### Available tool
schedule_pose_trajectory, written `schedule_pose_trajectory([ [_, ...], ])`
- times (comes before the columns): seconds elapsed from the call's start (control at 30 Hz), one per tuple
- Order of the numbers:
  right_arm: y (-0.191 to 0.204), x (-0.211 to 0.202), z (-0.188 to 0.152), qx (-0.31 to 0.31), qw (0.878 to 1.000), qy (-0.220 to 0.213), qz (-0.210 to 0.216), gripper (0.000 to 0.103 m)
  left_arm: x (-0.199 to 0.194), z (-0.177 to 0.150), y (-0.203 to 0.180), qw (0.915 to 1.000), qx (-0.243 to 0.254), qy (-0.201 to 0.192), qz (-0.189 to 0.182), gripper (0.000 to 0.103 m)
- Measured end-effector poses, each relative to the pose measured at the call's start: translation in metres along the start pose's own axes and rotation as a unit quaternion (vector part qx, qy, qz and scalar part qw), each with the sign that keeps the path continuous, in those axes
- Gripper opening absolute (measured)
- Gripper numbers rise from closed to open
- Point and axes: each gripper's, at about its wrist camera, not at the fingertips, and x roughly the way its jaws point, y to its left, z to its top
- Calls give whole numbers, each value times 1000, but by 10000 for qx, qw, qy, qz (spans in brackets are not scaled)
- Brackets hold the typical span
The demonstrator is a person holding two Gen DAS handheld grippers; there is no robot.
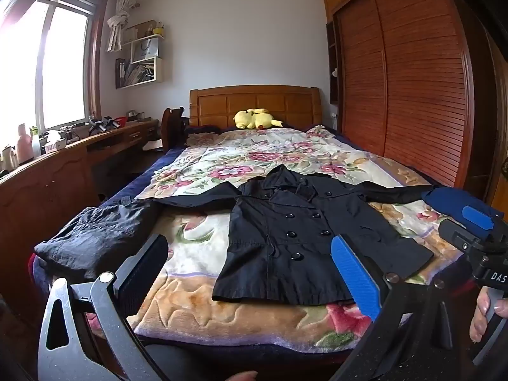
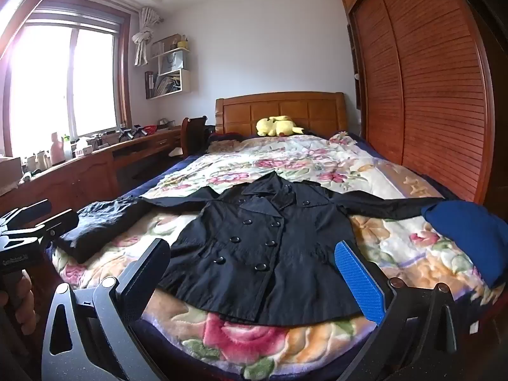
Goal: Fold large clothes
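Note:
A black double-breasted coat lies flat and front up on the floral blanket, sleeves spread to both sides. My left gripper hovers open over the coat's hem with nothing between its fingers. It also shows at the left edge of the right wrist view, left gripper. My right gripper is likewise open above the hem and holds nothing. In the left wrist view this right gripper sits at the right, near the coat's right sleeve.
A folded dark garment lies by the coat's left sleeve, and a blue garment lies at the right sleeve's end. A yellow plush toy rests by the headboard. A wooden wardrobe stands right, a cluttered desk left.

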Motion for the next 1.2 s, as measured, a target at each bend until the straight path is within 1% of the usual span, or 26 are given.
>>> schedule_pose_trajectory([
  [0.03, 0, 0, 0, 0, 10000, -5, -1, 103, -1, 0, -1, 9999, 79, -67, 22, 103],
  [0.27, 0, 6, 2, -12, 10000, 17, -17, 103, -5, 0, -6, 9999, 90, -106, 22, 103],
  [0.3, 0, 1, 2, -17, 10000, 16, -18, 103, 0, -1, 2, 10000, 11, -13, -15, 103],
  [0.6, 0, 0, 0, -30, 10000, -5, -28, 103, 0, 0, 3, 10000, -9, -50, 53, 103],
  [1.2, 1, 0, 0, -2, 10000, -2, -19, 103, -2, 0, 4, 10000, -17, -83, 44, 103],
])
